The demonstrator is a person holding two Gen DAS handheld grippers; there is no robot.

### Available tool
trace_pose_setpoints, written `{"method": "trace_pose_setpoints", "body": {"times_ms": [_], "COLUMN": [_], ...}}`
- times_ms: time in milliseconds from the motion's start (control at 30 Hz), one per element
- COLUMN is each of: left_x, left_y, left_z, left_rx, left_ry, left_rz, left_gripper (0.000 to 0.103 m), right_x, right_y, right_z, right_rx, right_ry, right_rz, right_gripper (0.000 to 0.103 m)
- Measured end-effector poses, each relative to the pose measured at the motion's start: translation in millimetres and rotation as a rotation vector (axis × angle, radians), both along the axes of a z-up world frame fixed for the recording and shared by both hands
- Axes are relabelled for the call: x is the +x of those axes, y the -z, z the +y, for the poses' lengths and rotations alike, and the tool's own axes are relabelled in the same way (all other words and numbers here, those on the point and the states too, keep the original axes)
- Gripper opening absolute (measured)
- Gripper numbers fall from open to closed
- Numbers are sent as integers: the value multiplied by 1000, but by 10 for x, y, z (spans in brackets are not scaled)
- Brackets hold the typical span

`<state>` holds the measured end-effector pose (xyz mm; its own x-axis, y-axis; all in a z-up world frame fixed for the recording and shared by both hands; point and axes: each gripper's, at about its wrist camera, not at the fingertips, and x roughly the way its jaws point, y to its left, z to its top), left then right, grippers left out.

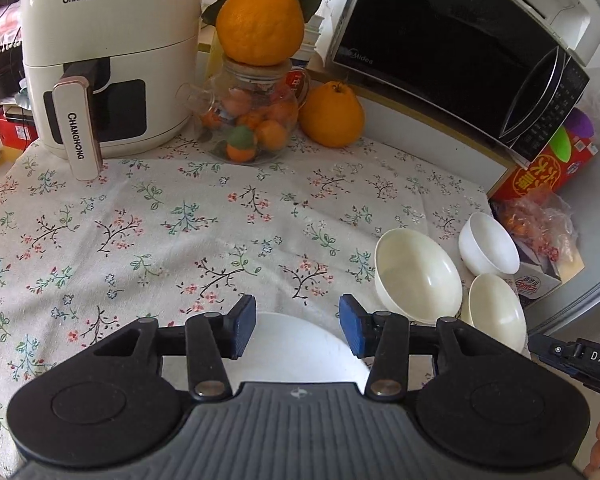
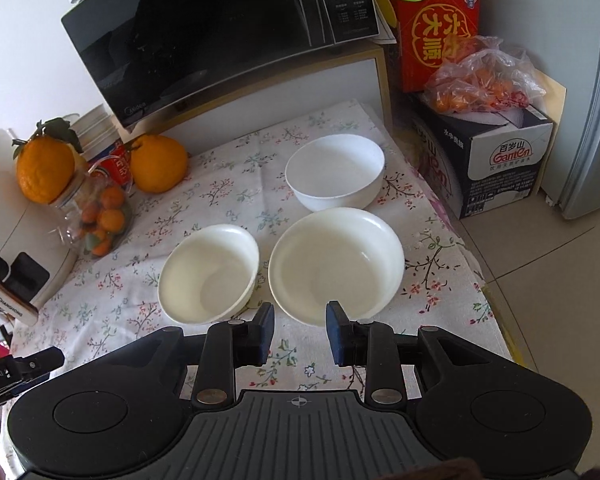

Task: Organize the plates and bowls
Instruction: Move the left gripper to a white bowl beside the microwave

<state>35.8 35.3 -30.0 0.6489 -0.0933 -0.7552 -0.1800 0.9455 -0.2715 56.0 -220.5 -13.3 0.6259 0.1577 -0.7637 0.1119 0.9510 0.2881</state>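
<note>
On the floral-clothed bench [image 2: 220, 200], I see three pale bowls and one white plate.
My left hand-held gripper [image 1: 297, 326] hangs released above the plate [image 1: 300, 352]; my right hand-held gripper [image 2: 300, 330] hangs released near the wide bowl [image 2: 336, 260], beside the cream bowl [image 2: 210, 272], with the white bowl [image 2: 336, 172] behind.

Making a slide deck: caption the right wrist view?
Open right gripper hovers before three white bowls on a floral tablecloth.
</note>
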Motion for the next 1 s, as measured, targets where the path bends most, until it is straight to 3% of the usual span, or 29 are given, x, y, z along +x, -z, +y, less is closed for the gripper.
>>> {"method": "trace_pose_setpoints", "body": {"times_ms": [100, 500, 800, 900, 1000], "left_x": [183, 829, 1313, 1424, 1496], "left_y": [0, 74, 333, 399, 426], "left_z": [-146, -786, -1229, -1324, -1441], "left_rx": [-33, -75, -94, -117, -90], "left_ry": [37, 92, 127, 144, 171], "left_rz": [4, -9, -14, -6, -12], "left_gripper": [50, 54, 58, 59, 63], "right_x": [105, 618, 934, 1012, 1090], "right_y": [0, 229, 467, 526, 599], "right_z": [-102, -888, -1178, -1242, -1291], "right_rx": [5, 161, 221, 227, 237], "right_ry": [34, 244, 277, 284, 285], "right_rz": [5, 71, 58, 53, 58], "right_gripper": [28, 31, 40, 47, 49]}}
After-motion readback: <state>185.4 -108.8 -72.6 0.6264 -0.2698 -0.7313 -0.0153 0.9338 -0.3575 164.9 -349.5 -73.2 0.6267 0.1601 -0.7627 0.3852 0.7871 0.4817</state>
